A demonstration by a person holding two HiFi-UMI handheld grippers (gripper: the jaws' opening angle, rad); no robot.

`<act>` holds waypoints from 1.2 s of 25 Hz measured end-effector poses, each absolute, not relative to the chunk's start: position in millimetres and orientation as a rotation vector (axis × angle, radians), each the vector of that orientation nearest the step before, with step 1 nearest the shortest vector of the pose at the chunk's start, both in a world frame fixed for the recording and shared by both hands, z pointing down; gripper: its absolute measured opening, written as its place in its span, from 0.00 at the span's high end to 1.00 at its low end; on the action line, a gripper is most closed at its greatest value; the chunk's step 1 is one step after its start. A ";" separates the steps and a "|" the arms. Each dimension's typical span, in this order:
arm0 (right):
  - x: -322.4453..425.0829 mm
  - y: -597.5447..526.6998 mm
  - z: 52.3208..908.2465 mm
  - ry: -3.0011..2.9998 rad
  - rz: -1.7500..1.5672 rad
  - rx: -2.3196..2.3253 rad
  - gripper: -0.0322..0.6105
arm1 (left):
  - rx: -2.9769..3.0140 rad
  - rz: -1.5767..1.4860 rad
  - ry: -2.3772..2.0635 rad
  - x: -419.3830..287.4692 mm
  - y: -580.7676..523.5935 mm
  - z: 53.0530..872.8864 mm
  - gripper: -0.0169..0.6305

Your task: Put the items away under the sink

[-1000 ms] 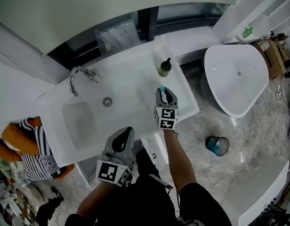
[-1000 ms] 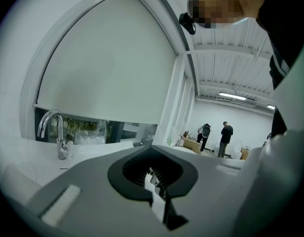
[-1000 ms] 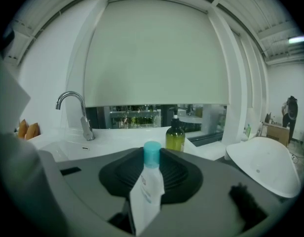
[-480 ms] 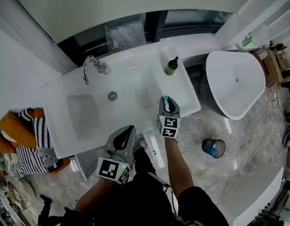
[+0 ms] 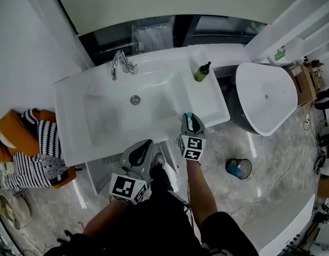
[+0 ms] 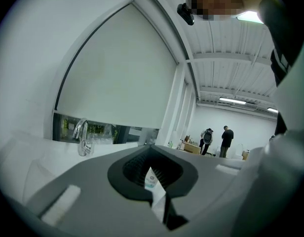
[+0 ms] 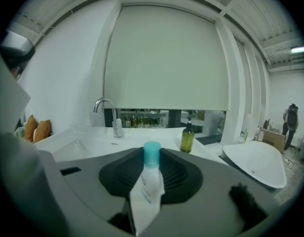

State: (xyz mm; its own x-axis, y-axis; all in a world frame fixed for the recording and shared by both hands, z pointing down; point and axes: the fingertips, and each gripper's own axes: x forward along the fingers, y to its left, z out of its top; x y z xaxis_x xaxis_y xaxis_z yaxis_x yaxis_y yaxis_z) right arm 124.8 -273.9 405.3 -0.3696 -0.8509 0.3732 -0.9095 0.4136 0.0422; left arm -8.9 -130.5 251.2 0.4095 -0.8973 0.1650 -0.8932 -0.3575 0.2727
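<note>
My left claw (image 6: pixel 157 196) is pinched shut on a small white plastic tube (image 6: pixel 151 177). The tube's flat crimped end points up, and I hold it just off the front edge of the white basin counter (image 5: pixel 73 121). A curved chrome tap (image 5: pixel 119 63) stands at the back of the basin. My right claw (image 7: pixel 144 206) is clamped on a white squeeze tube with a teal cap (image 7: pixel 146 189), cap up, at the counter's front rim. An olive-green pump bottle (image 5: pixel 202 72) stands on the counter beyond it.

Upright olive bottle (image 5: pixel 202 73); teal-capped white tube (image 7: pixel 147 186); small white tube (image 6: pixel 154 190)
</note>
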 end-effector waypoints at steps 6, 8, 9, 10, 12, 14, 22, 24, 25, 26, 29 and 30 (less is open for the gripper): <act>105.5 -233.8 388.4 -2.341 0.219 1.485 0.78 | 2.365 -0.048 -1.543 -25.2 -95.9 243.0 0.96; 100.5 -220.5 380.0 -2.359 0.205 1.493 0.78 | 2.374 -0.063 -1.544 -30.0 -83.4 237.5 0.96; 97.9 -213.5 376.3 -2.364 0.200 1.493 0.78 | 2.377 -0.071 -1.547 -32.7 -77.5 234.9 0.96; 94.9 -206.6 372.9 -2.368 0.196 1.491 0.78 | 2.380 -0.079 -1.550 -35.5 -71.7 232.9 0.96; 88.0 -193.5 366.2 -2.380 0.185 1.489 0.78 | 2.384 -0.092 -1.556 -41.6 -60.1 230.0 0.96; 80.8 -180.0 361.2 -2.387 0.188 1.484 0.78 | 2.386 -0.103 -1.561 -48.7 -47.9 227.3 0.96; 53.7 -132.2 345.5 -2.398 0.164 1.480 0.78 | 2.389 -0.139 -1.576 -84.6 0.3 217.6 0.96; 49.5 -118.6 343.9 -2.395 0.158 1.487 0.78 | 2.398 -0.148 -1.572 -91.9 13.8 216.8 0.96; 47.0 -111.3 343.0 -2.394 0.156 1.493 0.78 | 2.401 -0.153 -1.572 -96.2 21.3 216.8 0.96; 43.8 -103.8 342.3 -2.393 0.156 1.499 0.78 | 2.399 -0.158 -1.575 -101.2 28.9 217.4 0.97; 32.8 -82.6 342.7 -2.387 0.157 1.501 0.78 | 2.380 -0.167 -1.579 -115.9 47.3 221.6 0.96; 29.5 -76.3 343.2 -2.386 0.158 1.499 0.78 | 2.381 -0.161 -1.582 -119.7 52.0 223.3 0.96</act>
State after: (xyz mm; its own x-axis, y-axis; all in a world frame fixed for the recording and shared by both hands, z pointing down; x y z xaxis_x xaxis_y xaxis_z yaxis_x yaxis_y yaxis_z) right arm 29.5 -76.3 343.2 -0.3995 -0.8577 0.3237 -0.8928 0.4442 0.0749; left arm -119.7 52.0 223.3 0.3951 -0.9167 0.0602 -0.8859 -0.3628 0.2892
